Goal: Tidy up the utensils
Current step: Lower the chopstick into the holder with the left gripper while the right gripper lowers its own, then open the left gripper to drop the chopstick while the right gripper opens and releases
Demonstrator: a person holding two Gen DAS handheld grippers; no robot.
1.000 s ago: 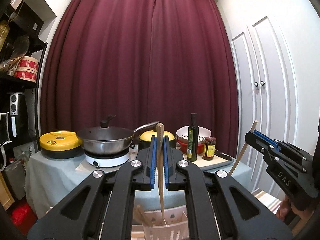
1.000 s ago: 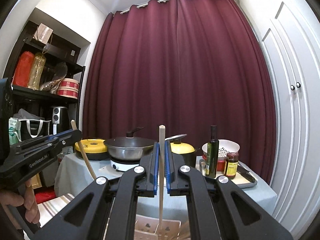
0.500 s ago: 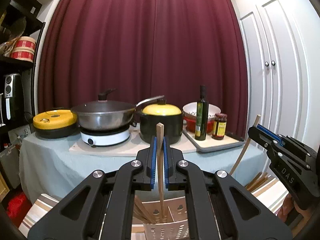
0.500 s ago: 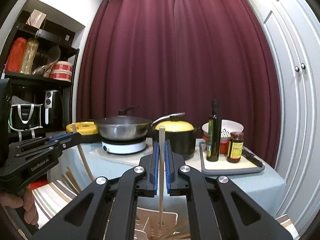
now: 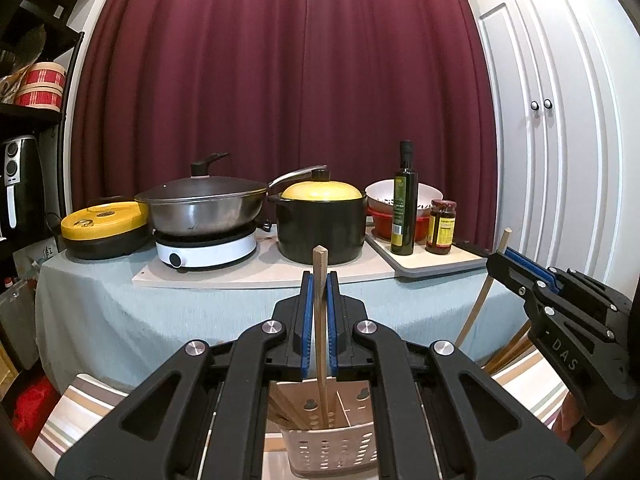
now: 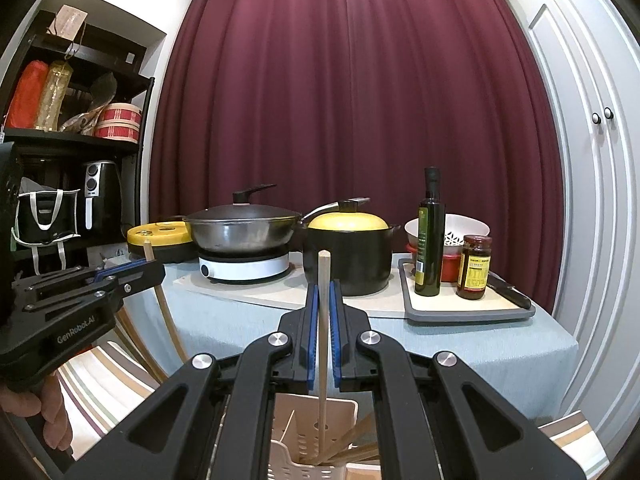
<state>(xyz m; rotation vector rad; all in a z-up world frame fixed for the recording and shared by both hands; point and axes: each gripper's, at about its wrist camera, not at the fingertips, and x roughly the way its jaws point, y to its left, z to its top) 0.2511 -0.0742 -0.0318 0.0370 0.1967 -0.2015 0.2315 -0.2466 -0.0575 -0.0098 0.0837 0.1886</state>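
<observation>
My left gripper is shut on an upright wooden chopstick. The stick's lower end stands inside a beige perforated utensil holder right below. The right gripper is likewise shut on a second upright chopstick, whose tip reaches down into the same holder among several sticks leaning there. In the left wrist view the right gripper shows at the right with its chopstick. The right wrist view has the left gripper at the left with its chopstick.
Behind stands a table with a pale blue cloth. It bears a wok on a white hob, a black pot with a yellow lid, an oil bottle, a jar and a knife. Loose chopsticks lie on the striped surface. A dark shelf stands left, white cupboard doors right.
Both grippers have come down with their chopsticks, and the table now sits higher in both views. More of the holder shows beneath, with the stick tips deeper inside.
</observation>
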